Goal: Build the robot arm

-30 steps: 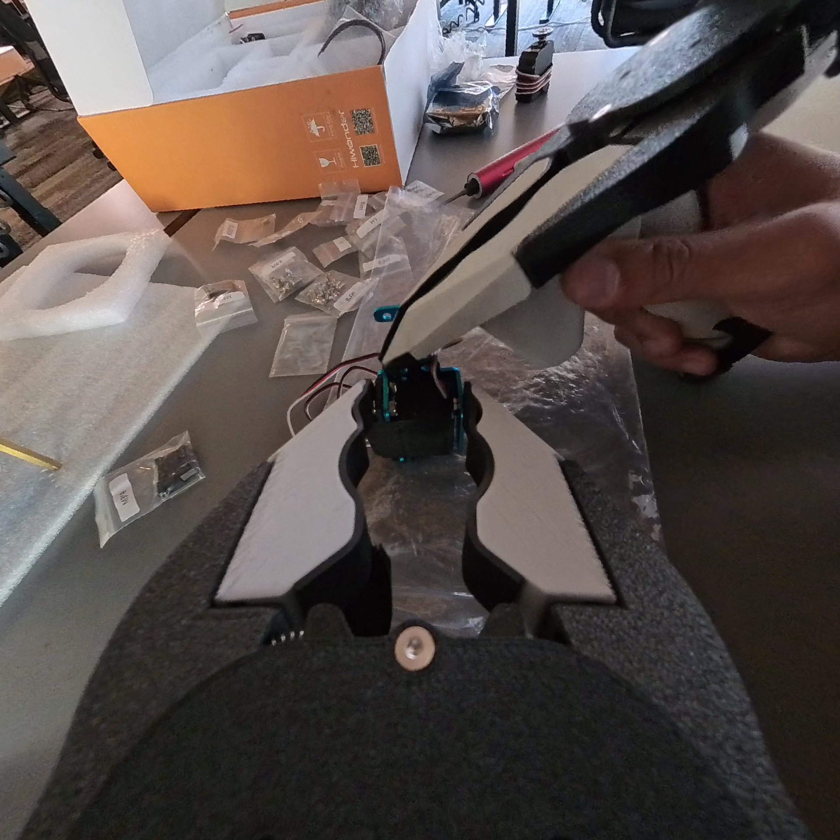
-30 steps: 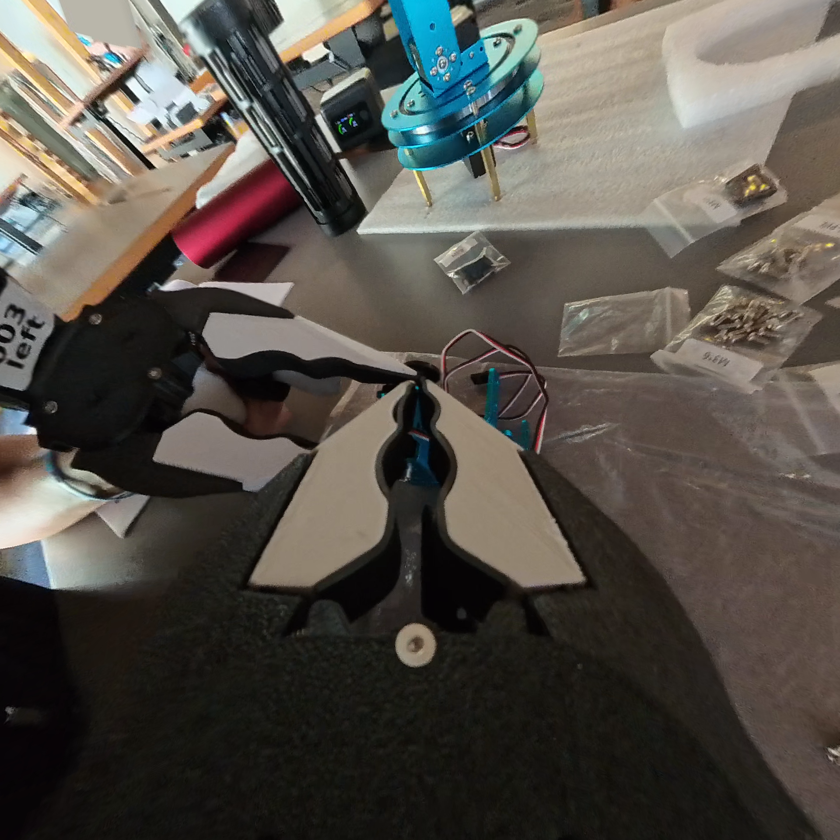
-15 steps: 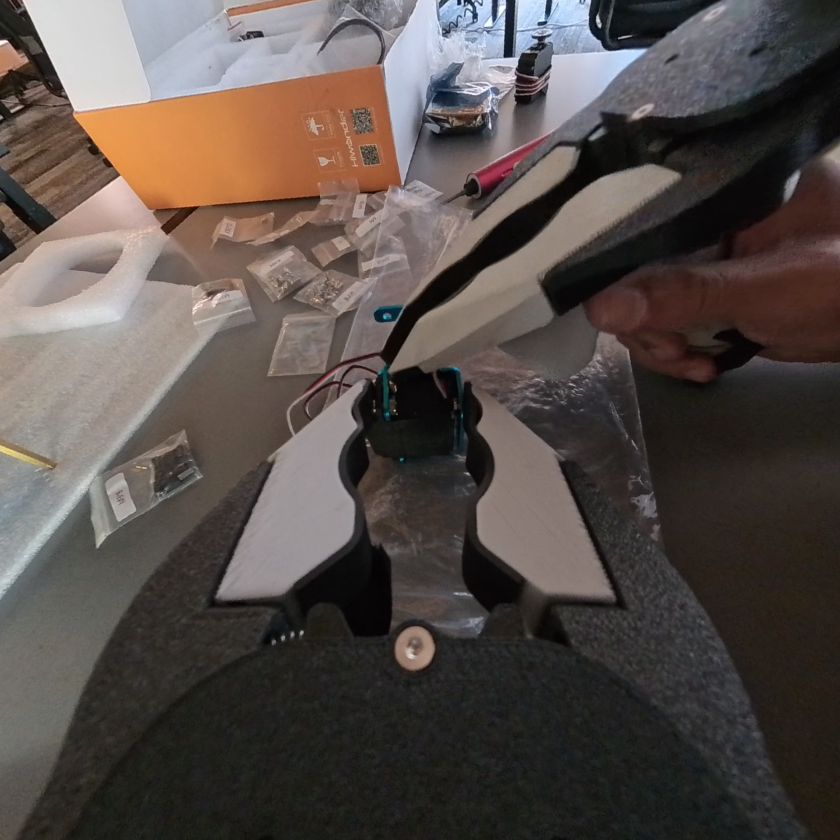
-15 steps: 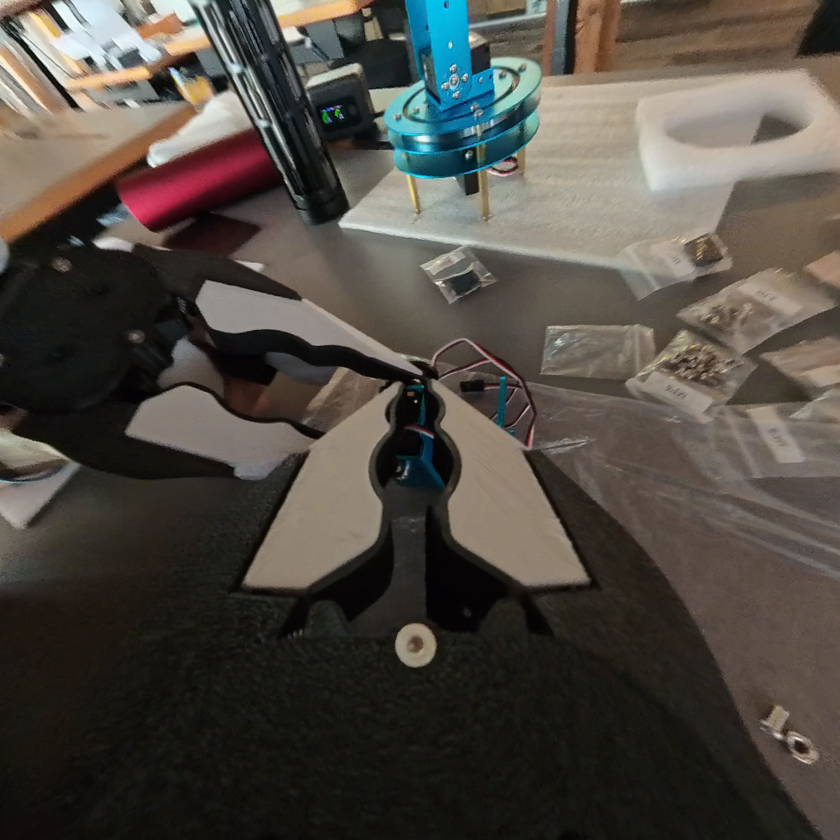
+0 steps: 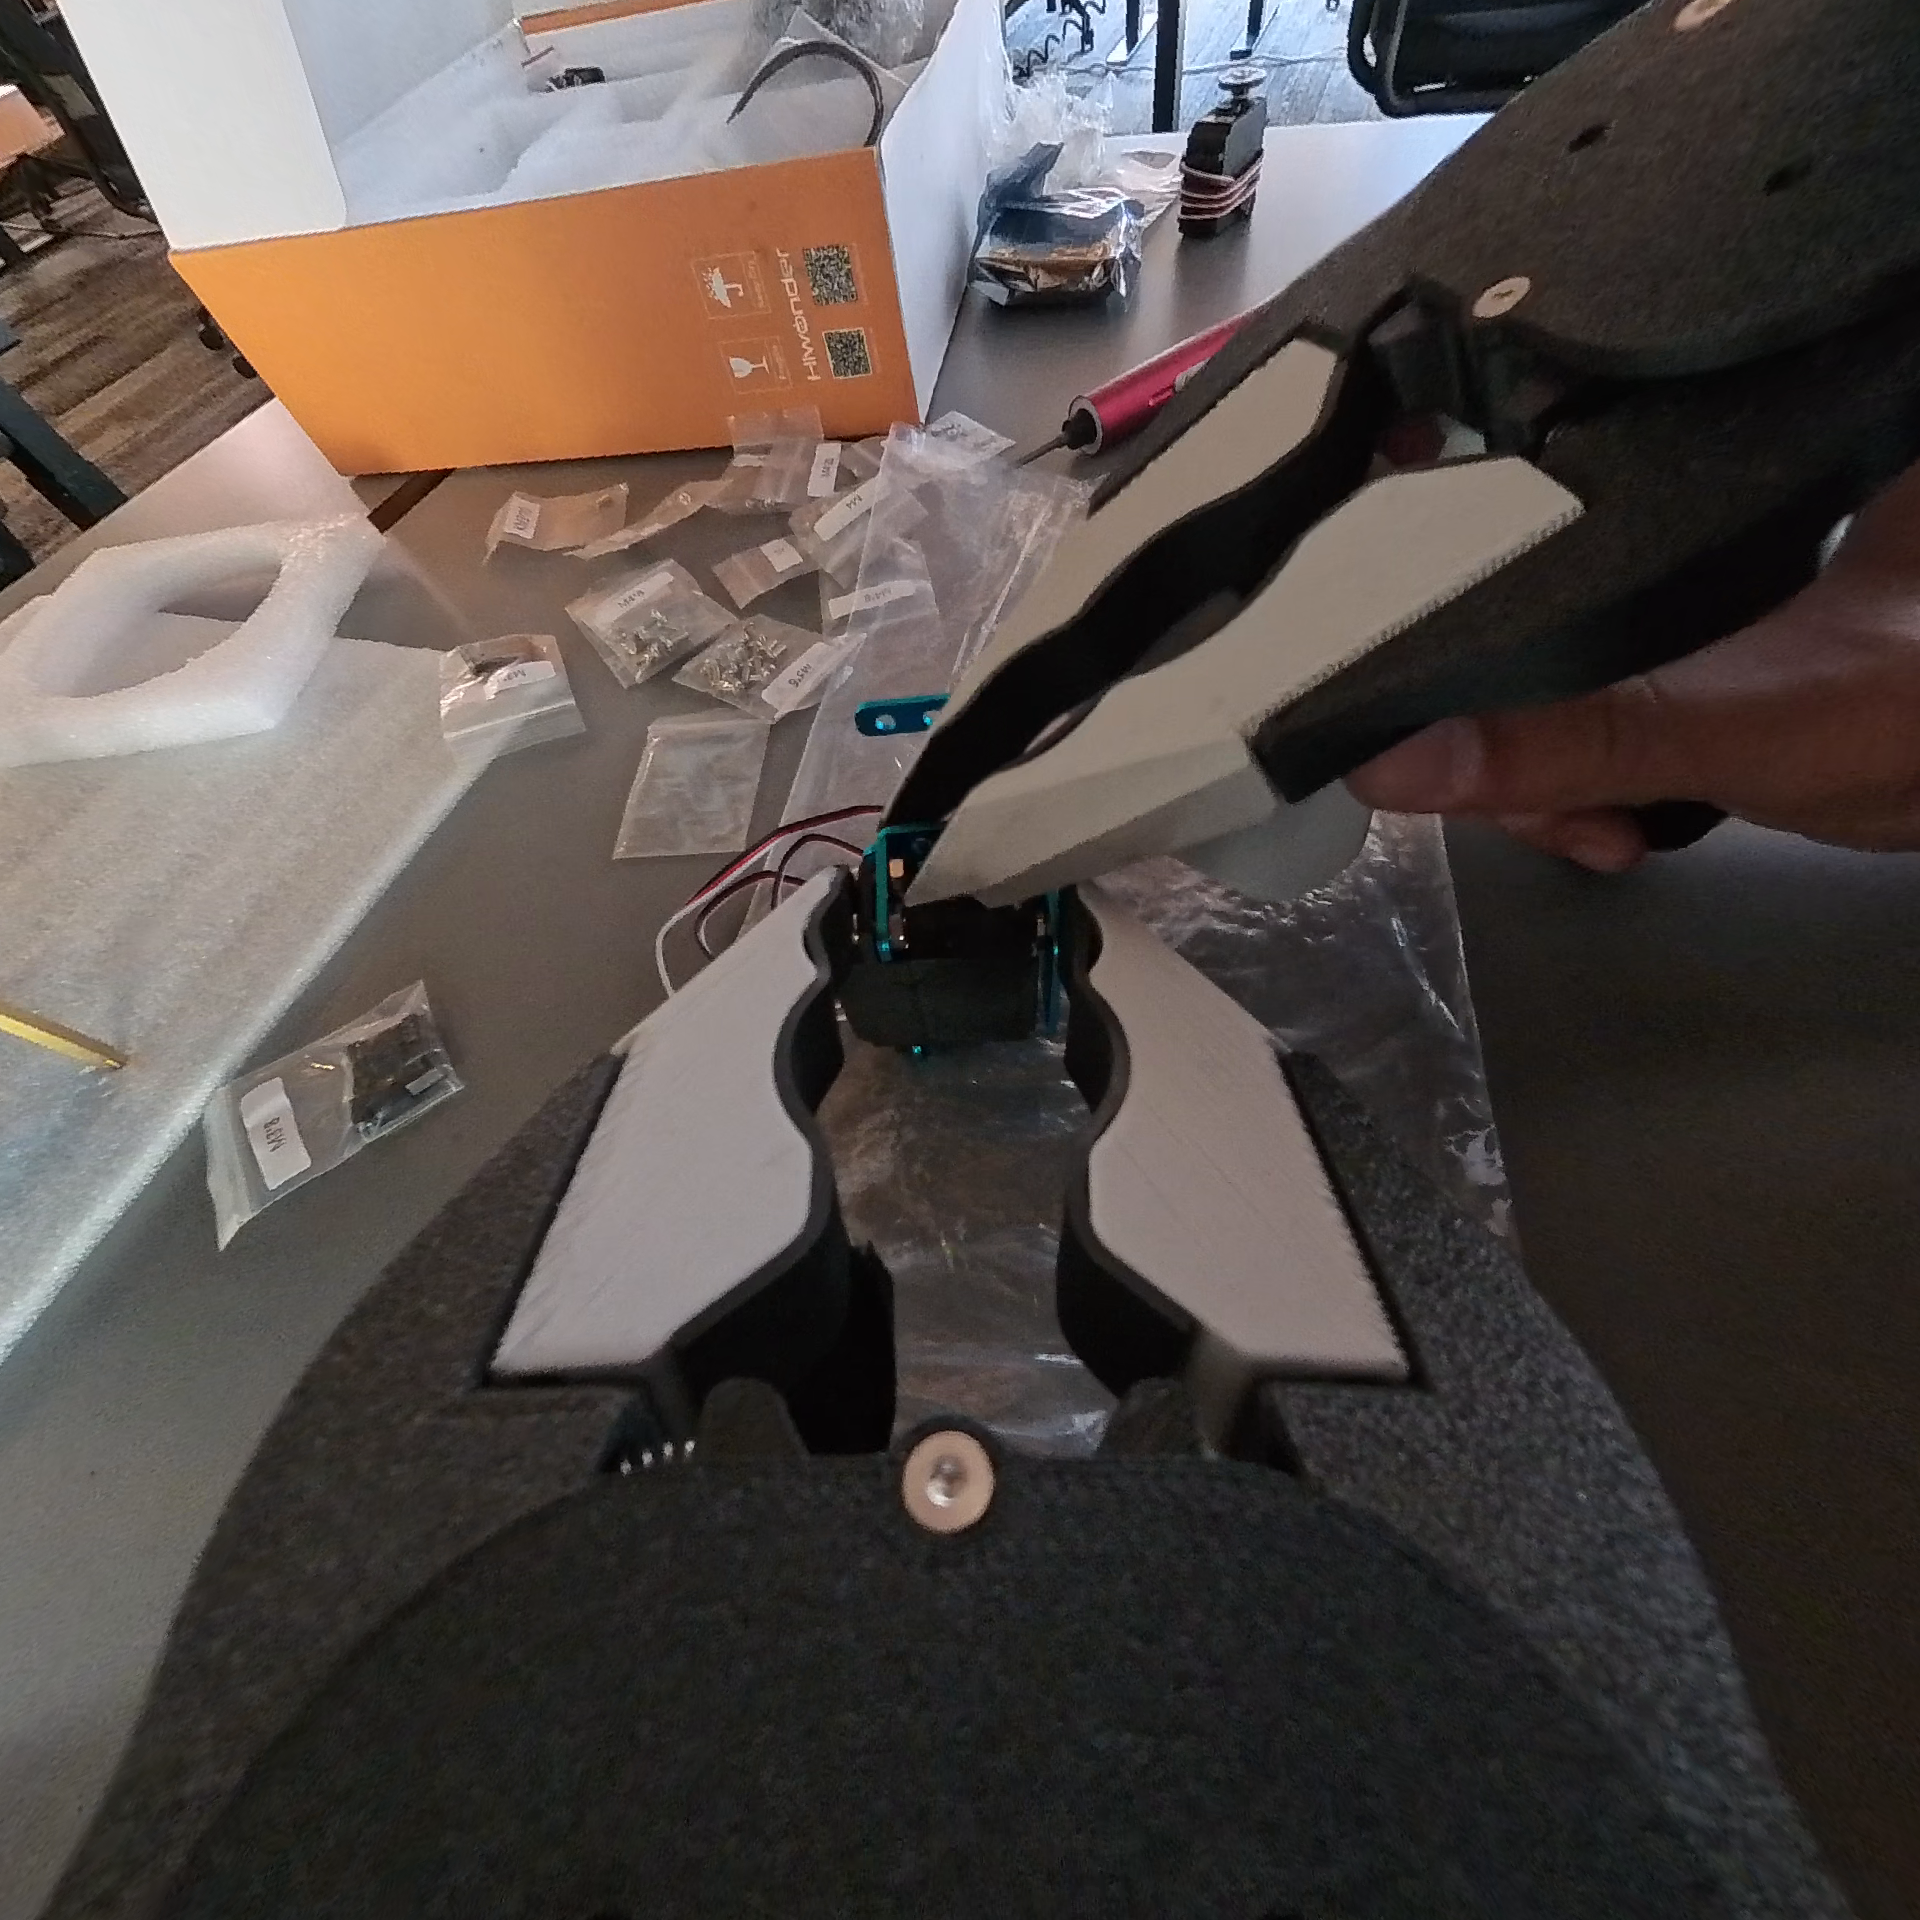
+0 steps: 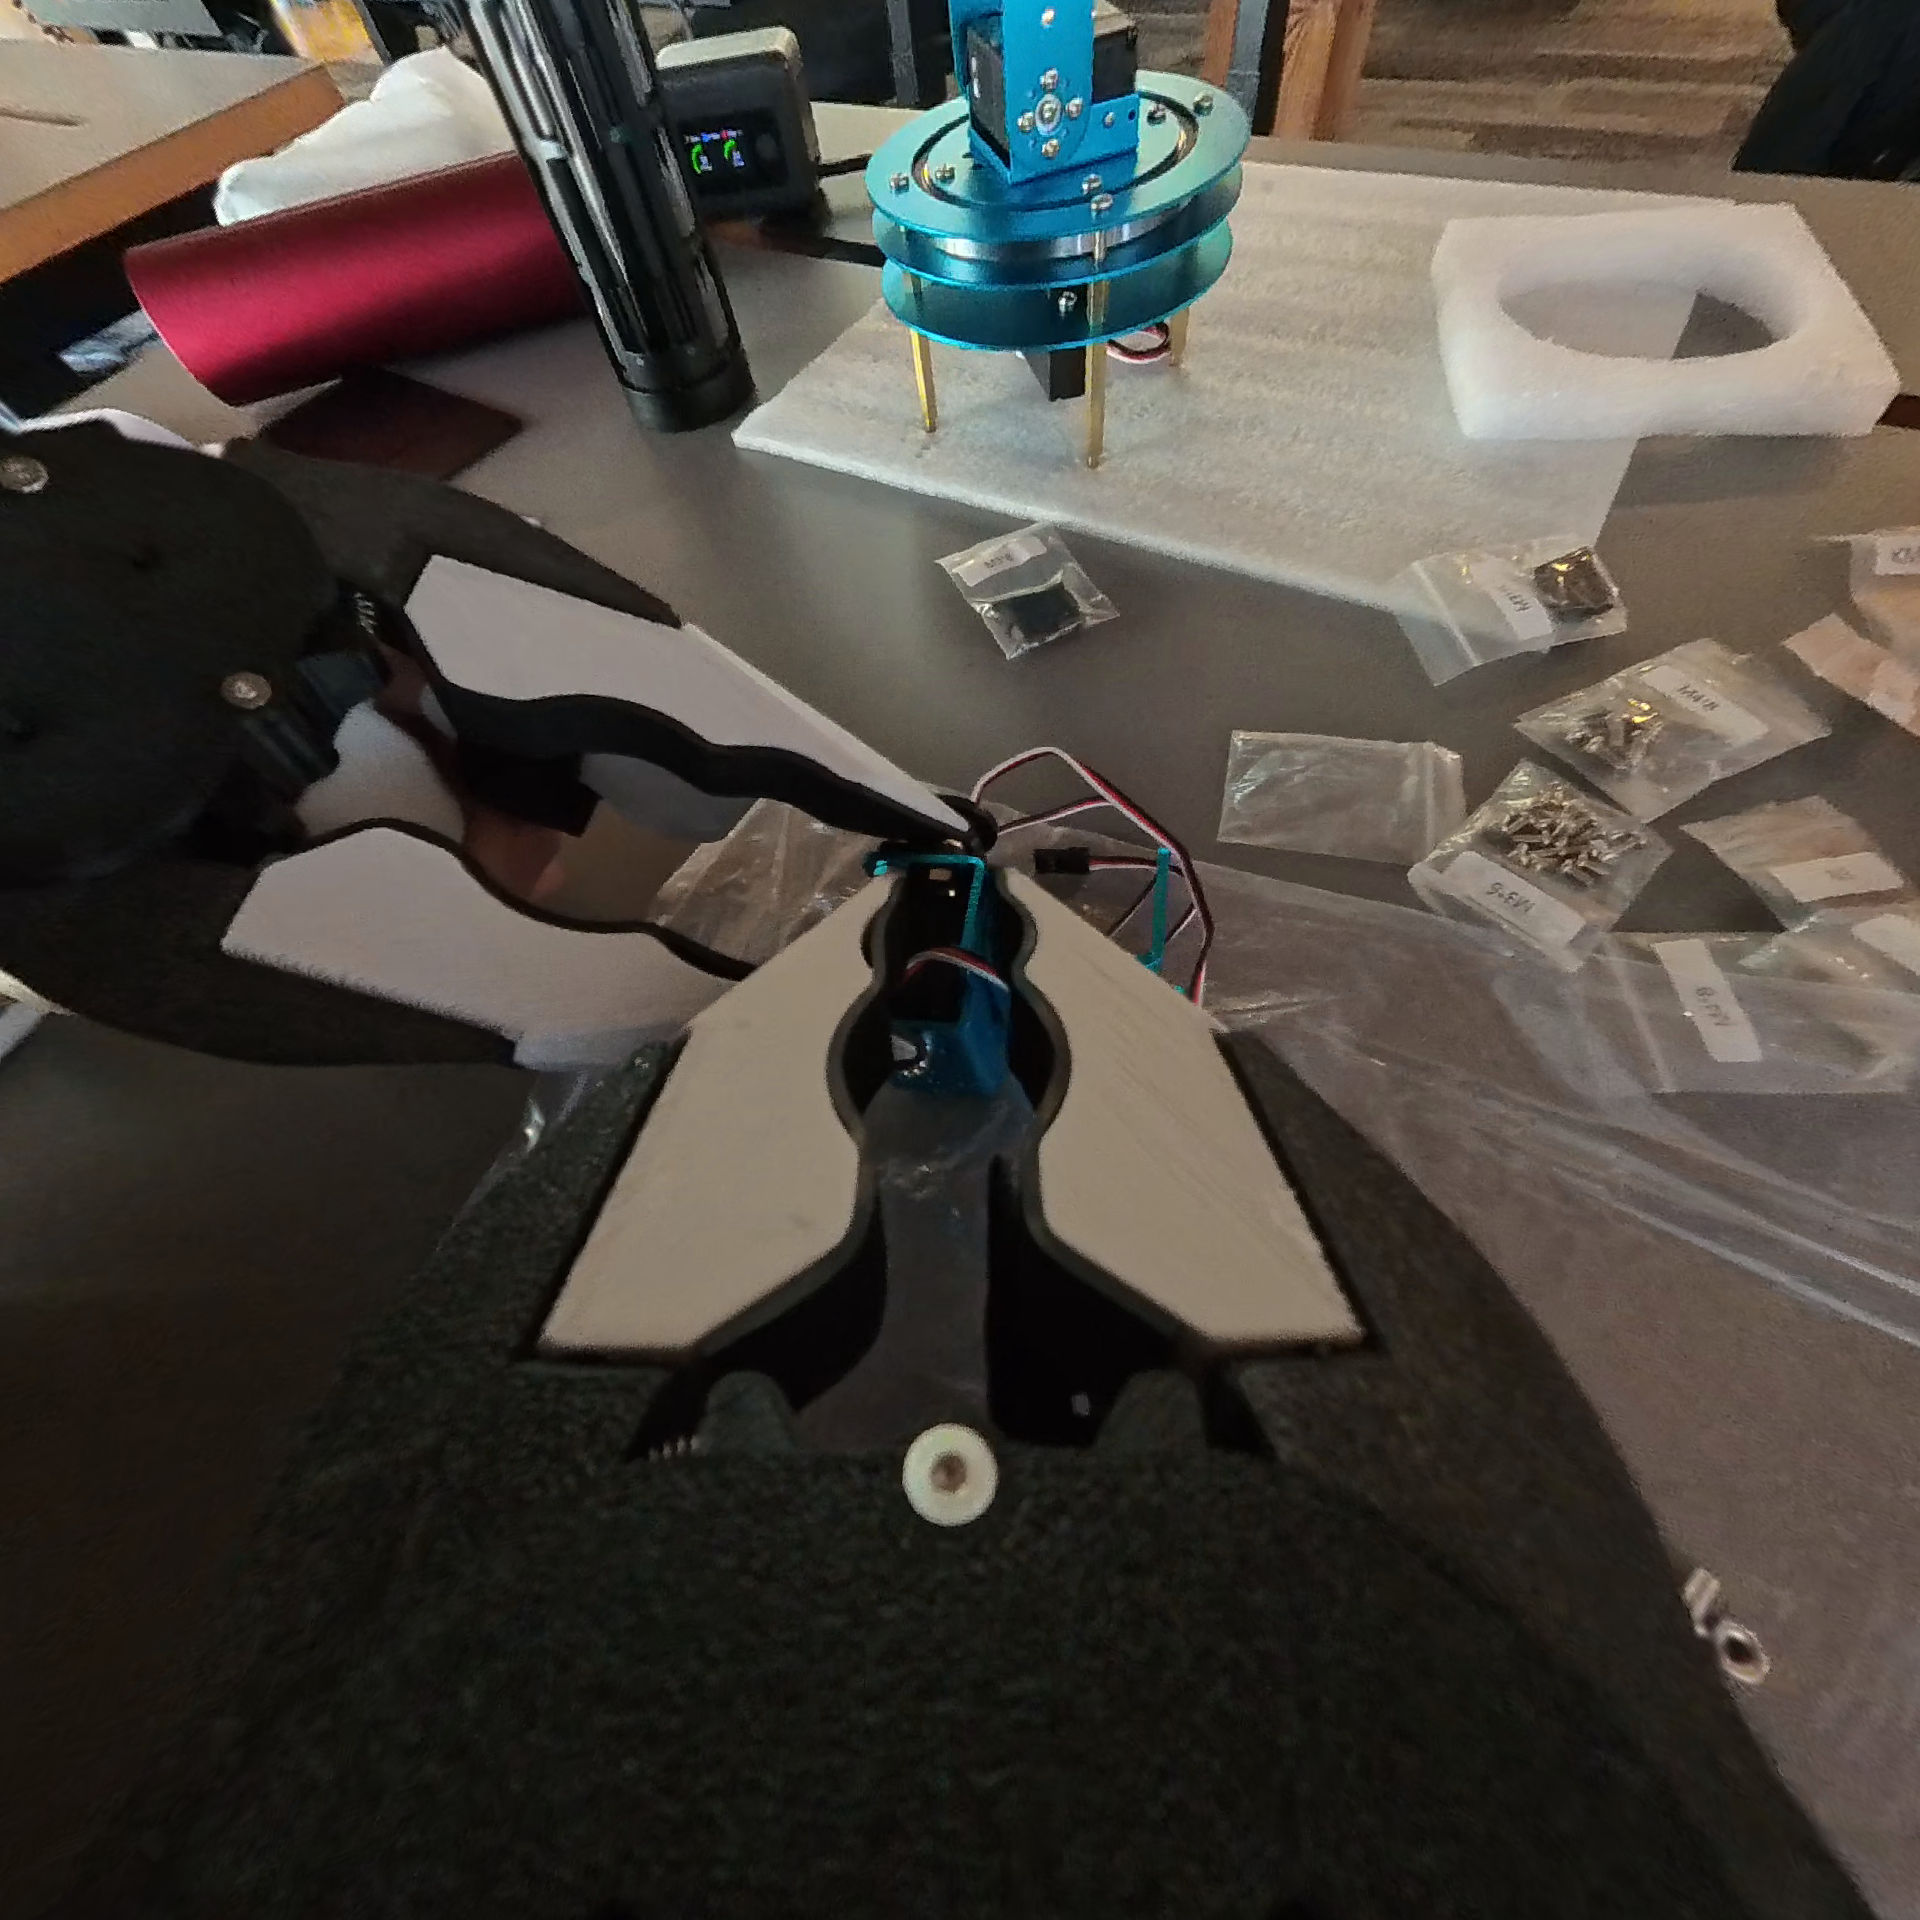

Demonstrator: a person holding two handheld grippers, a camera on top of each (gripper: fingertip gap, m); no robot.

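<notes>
Both grippers clamped on servo [image 5: 940, 997]: left gripper [image 5: 951, 925] across body, right gripper [image 6: 951, 883] across blue bracket. Probably light, stiff; wires [image 6: 1081, 790] fragile, best gripped by flat sides.

Black servo [image 5: 940, 992] in blue bracket, wires trailing, pinched between left claw [image 5: 951, 935] and right claw [image 6: 982, 883].

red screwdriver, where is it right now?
In the left wrist view the red screwdriver lies on the grey table, upper right, between the orange box and the right gripper.
</notes>
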